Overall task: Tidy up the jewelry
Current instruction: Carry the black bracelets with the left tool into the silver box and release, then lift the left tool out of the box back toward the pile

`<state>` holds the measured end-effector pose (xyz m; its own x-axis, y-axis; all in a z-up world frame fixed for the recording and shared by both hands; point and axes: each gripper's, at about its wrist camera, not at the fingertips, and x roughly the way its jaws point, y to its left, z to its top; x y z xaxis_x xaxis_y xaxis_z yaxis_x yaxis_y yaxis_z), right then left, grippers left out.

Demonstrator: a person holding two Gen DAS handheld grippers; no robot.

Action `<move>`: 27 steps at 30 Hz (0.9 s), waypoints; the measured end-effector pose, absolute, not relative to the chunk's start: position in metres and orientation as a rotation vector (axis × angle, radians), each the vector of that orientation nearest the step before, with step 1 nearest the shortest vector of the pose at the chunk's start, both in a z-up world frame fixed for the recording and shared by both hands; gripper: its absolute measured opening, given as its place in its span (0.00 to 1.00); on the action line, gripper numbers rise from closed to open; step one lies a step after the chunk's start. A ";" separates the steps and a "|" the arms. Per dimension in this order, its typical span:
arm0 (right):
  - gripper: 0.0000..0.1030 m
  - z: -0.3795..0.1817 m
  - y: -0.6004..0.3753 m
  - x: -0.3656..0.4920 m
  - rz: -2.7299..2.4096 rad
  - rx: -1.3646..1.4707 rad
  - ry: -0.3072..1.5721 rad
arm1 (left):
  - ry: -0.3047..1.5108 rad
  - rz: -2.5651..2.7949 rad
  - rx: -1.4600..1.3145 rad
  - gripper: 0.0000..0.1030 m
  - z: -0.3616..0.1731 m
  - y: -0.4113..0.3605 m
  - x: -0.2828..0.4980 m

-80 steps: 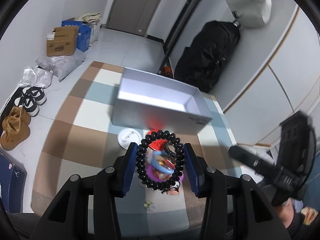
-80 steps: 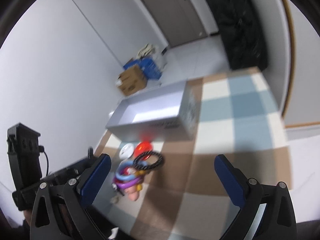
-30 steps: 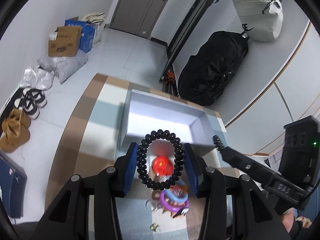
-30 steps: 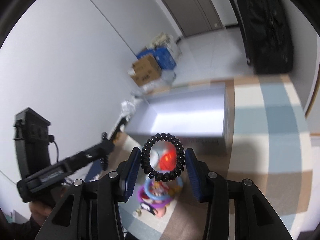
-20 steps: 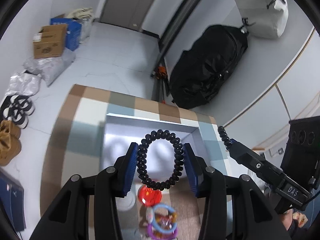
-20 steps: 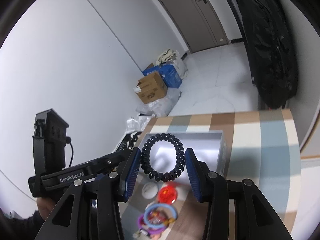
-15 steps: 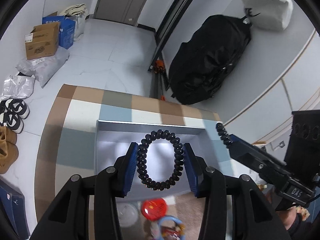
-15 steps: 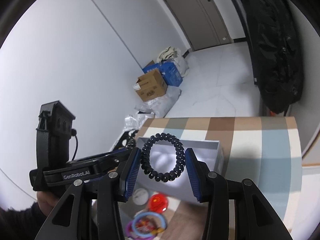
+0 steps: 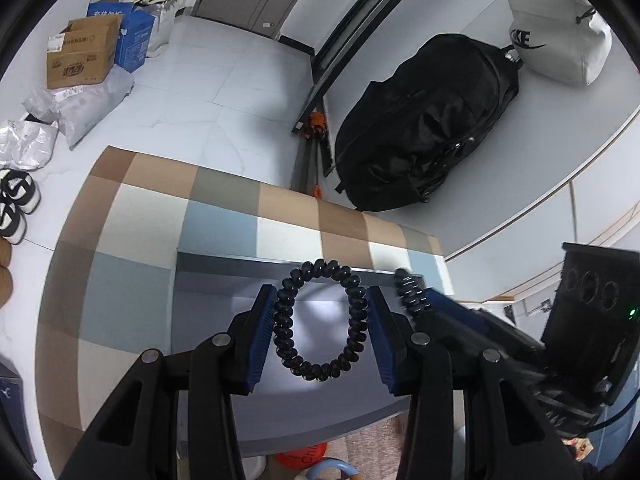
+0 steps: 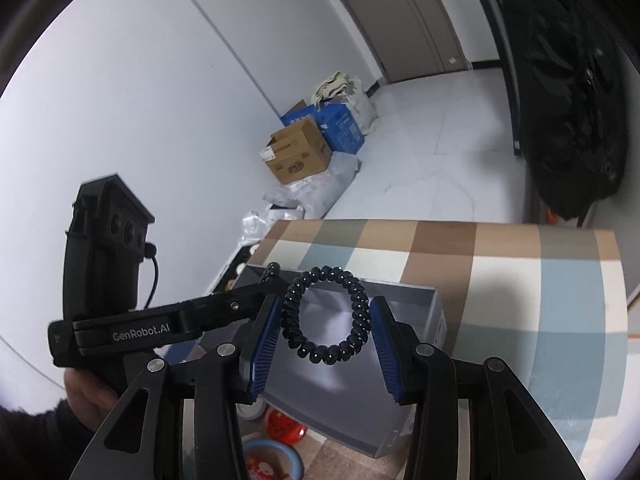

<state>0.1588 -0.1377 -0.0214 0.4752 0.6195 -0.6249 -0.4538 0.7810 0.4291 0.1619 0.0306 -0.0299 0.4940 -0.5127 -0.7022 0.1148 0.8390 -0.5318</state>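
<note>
Over the grey box (image 9: 208, 320), black bead bracelet (image 9: 320, 320) between left hand-held gripper (image 9: 320, 308) pads

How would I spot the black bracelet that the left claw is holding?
Find the grey box on the checked cloth. Above its open inside, the left claw pinches a black bracelet between blue pads: a ring of glossy dark beads, unlike the colourful rings below.

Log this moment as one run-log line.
left gripper: shut on black coil bracelet | right gripper: shut on second black coil bracelet | both above open grey box | release: not yet
</note>
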 end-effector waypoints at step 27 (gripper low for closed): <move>0.89 -0.015 -0.161 0.153 0.584 0.251 0.834 | 0.865 -0.324 -0.463 0.78 -0.004 0.037 0.146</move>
